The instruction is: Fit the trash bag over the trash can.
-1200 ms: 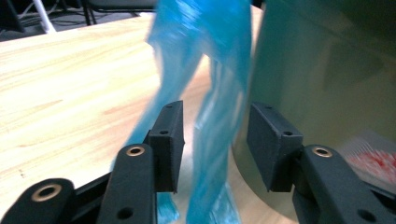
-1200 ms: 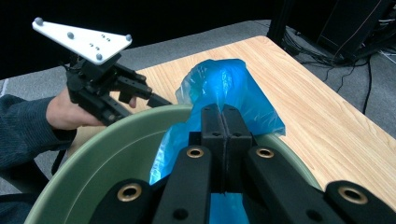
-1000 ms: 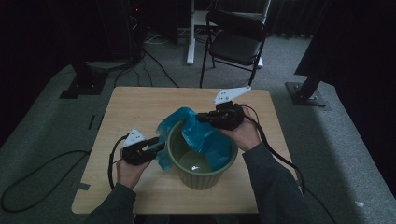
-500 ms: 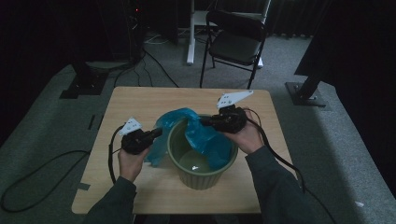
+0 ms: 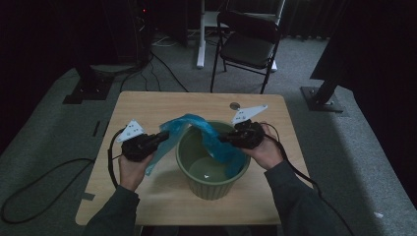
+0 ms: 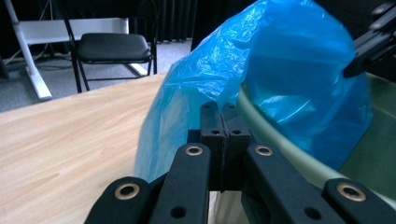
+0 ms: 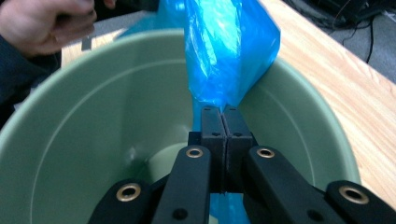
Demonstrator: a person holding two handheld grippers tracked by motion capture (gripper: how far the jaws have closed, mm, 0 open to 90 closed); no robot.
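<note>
A green round bucket (image 5: 211, 184) stands on the wooden table (image 5: 162, 105). A blue plastic bag (image 5: 196, 125) drapes over its far left rim and down inside. My left gripper (image 5: 162, 137) is shut on the bag's left edge outside the rim; in the left gripper view the jaws (image 6: 222, 108) pinch blue film (image 6: 280, 70) beside the bucket wall (image 6: 373, 163). My right gripper (image 5: 223, 140) is shut on the bag's other edge above the bucket's inside. In the right gripper view the bag (image 7: 224, 51) rises from the shut jaws (image 7: 222, 112) over the bucket (image 7: 93, 121).
A black folding chair (image 5: 248, 46) stands on the floor beyond the table's far edge. Cables (image 5: 44, 182) trail on the grey carpet at the left. A small round mark (image 5: 234, 105) lies near the table's far edge. Bare tabletop lies at the far left.
My left gripper has moved up and away from me with the bag's edge, stretching the bag wider across the bucket's rim. My right gripper has stayed nearly in place.
</note>
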